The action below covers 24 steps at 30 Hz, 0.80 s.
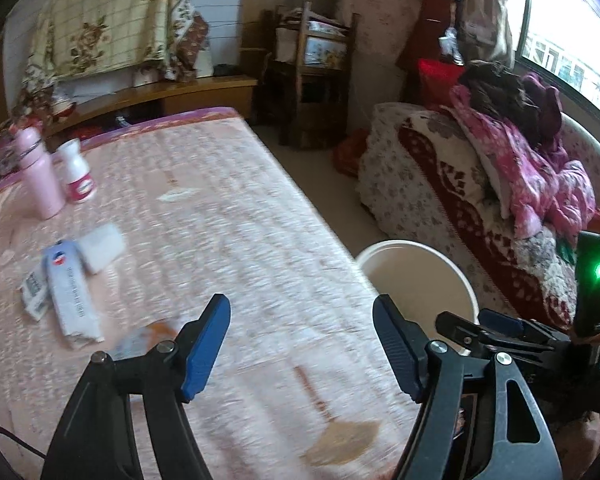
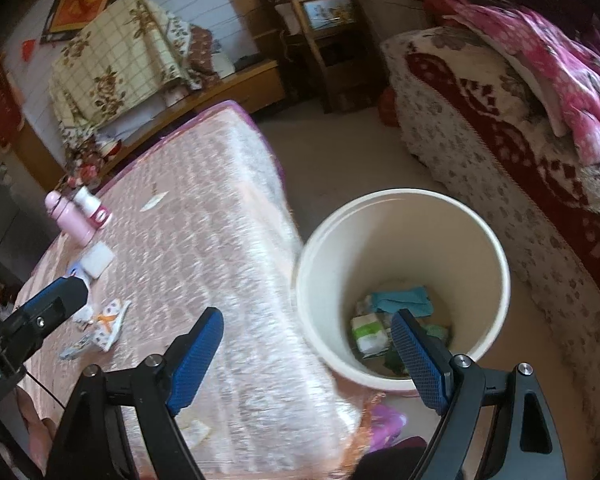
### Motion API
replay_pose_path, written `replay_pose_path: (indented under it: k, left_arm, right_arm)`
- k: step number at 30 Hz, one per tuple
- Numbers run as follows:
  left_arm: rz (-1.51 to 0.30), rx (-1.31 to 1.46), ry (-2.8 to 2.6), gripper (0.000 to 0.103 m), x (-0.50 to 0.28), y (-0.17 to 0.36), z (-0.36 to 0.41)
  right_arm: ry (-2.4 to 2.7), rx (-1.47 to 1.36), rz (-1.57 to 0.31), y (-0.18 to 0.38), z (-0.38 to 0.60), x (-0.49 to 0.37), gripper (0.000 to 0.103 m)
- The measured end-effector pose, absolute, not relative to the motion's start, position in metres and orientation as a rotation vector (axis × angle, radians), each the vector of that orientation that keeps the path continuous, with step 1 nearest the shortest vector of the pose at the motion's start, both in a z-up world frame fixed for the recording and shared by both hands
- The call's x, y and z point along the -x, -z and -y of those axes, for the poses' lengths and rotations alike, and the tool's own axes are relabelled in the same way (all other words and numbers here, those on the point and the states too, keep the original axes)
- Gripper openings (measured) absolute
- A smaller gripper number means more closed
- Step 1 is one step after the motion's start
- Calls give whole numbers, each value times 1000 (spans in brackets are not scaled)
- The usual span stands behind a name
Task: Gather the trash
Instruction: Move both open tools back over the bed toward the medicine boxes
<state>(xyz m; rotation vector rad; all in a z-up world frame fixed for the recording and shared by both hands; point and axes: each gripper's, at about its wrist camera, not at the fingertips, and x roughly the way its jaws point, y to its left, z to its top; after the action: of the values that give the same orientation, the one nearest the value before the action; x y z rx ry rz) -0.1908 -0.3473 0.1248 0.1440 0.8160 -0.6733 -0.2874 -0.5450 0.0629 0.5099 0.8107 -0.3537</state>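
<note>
The trash still to be picked up lies on the pink tablecloth [image 1: 228, 216]: a long white wrapper [image 1: 74, 300] with blue print, a small white packet [image 1: 102, 246] touching its upper end, and a crumpled scrap [image 1: 34, 294] at its left side. Closer in, a bluish wrapper [image 1: 140, 340] shows just beside the left gripper's [image 1: 300, 346] left finger. Both grippers are empty. The left one has its jaws spread with nothing between them, only cloth beyond. The right gripper [image 2: 308, 356] stands wide apart too, with its right finger in front of the mouth of the white bucket [image 2: 496, 256].

By my reading, a drop into the bucket is just finished and the step in hand is the way back for the next piece. The next move calls for one gripper to swing left over the table, come down on a wrapper and close on it flat against the cloth; thin paper may slide, so a low approach seems wise.

The right view alone looks into the bucket and shows what is collected: a teal piece [image 2: 402, 300], a green and white packet [image 2: 368, 334] and more under them. It also shows an orange-marked wrapper [image 2: 108, 322] on the table. The left view shows only the bucket's rim, yet gives the table trash larger, along with the pink bottle [image 1: 40, 172] and white bottle [image 1: 76, 172] standing beyond it.
</note>
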Motion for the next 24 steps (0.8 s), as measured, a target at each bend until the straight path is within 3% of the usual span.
replay_pose_path:
  k: [15,24]
  left_arm:
    - [-893,-106,389,74,111,-89,194]
    - [-978,24,365,74,59,-57,170]
  right_arm:
    - [85,-376,-932,-58,429,221,88]
    - [-44,-374,-965,-56,386,190,88]
